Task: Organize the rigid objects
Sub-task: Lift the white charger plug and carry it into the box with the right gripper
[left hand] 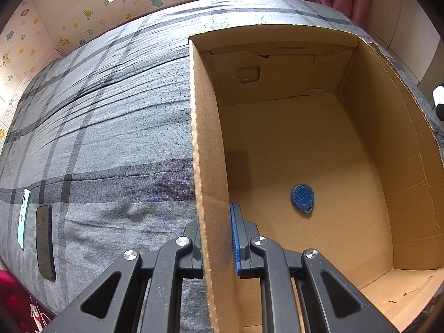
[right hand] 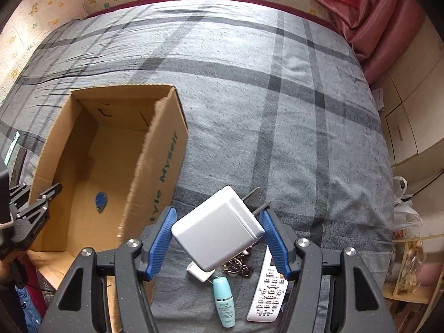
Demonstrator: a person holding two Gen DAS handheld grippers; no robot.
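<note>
An open cardboard box [left hand: 211, 166] [right hand: 155, 149] sits on the grey plaid bed. A blue key fob [left hand: 302, 198] [right hand: 100, 201] lies on its floor. My left gripper [left hand: 216, 222] is shut on the box's left wall, one finger outside, one blue pad inside; it shows at the left of the right wrist view [right hand: 51, 191]. My right gripper [right hand: 217, 222] is shut on a white charger plug [right hand: 217, 227], held above the bed just right of the box, prongs pointing far right. Below it lie a small white adapter [right hand: 198, 273], a teal bottle [right hand: 224, 302], a white remote [right hand: 267, 291] and a metal ring puzzle [right hand: 236, 267].
Two phones, a mint one [left hand: 23, 219] and a black one [left hand: 44, 241], lie on the bed left of the box. The wall with animal stickers runs behind the bed. A pink curtain [right hand: 369, 19] and cabinets stand at the right.
</note>
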